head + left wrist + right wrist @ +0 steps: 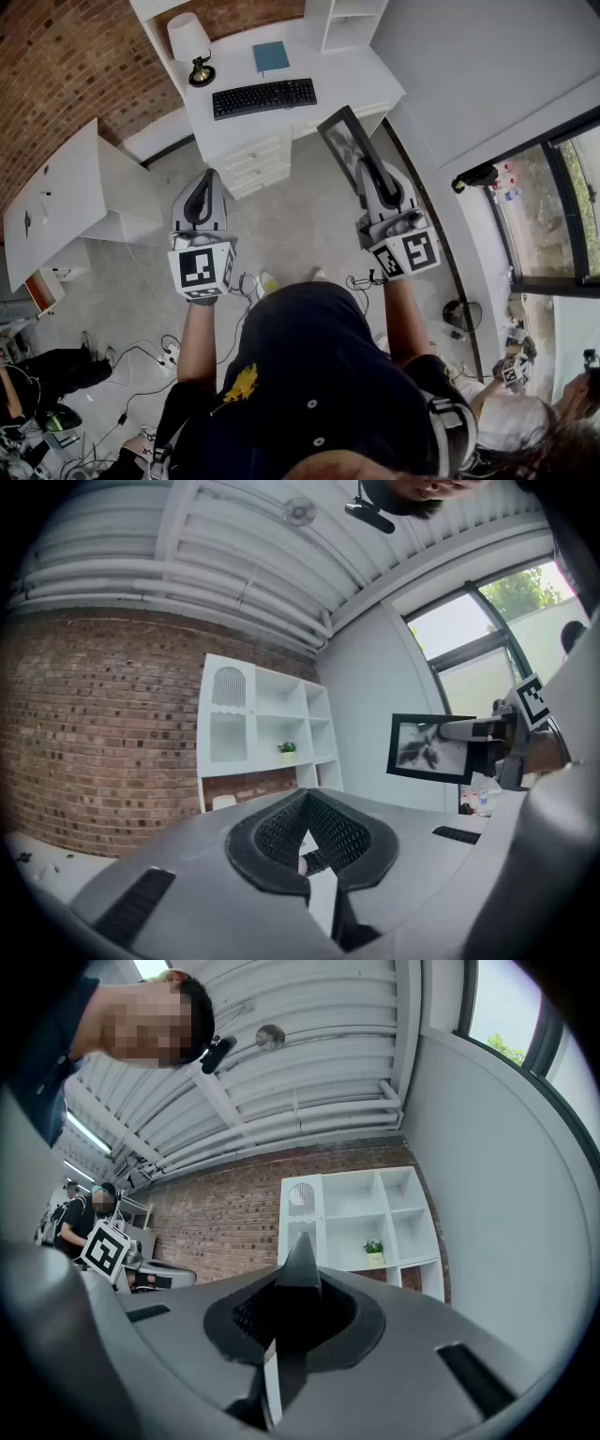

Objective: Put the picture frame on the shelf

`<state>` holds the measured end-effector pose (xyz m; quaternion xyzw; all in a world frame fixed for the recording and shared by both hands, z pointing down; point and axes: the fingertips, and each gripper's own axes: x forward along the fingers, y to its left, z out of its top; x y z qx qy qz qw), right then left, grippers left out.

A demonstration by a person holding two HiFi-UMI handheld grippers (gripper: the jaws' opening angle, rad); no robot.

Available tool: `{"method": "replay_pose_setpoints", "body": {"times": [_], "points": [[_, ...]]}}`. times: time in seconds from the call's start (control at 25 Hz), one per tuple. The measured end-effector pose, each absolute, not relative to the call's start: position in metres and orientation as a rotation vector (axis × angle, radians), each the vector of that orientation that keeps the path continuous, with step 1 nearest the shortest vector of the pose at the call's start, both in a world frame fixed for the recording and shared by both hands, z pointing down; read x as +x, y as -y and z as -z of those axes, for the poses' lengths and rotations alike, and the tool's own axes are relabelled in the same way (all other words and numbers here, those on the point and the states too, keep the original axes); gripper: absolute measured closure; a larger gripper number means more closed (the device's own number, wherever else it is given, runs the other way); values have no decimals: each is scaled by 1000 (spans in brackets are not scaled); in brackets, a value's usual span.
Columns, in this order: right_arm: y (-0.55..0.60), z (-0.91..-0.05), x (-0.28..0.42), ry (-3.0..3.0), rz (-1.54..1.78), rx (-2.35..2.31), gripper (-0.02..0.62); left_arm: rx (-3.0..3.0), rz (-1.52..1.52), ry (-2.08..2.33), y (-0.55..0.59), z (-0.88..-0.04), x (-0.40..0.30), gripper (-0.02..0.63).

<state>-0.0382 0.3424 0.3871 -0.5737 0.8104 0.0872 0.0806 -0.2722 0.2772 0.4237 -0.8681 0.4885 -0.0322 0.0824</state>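
While arms (193, 339) fwd, left hand-held gripper (208, 176) level, jaws together, empty; right hand-held gripper (367, 171) nose-up, tight on picture frame (339, 137).

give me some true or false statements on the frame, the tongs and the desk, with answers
1. A keyboard, a lamp and a blue book are on the white desk. True.
2. The right tongs grip the picture frame. True.
3. The left tongs hold the keyboard. False: the left tongs are shut on nothing, and the keyboard lies on the desk.
4. The picture frame stands on the shelf. False: the frame is held up in the air by the right tongs; of the shelf's compartments in view, one holds a small plant.
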Motion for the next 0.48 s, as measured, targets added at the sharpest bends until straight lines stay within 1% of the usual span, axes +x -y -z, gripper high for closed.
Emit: {"method": "replay_pose_setpoints", "body": {"times": [0.24,0.48], "points": [[-344,-390,-28,-2390,-210,-1771,558,-2637,96,-1381,-284,-424,-246,588],[-348,-388,-22,-2434,-209,-1758,558,-2646,99,-1370,-290,-423,-235,589]]}}
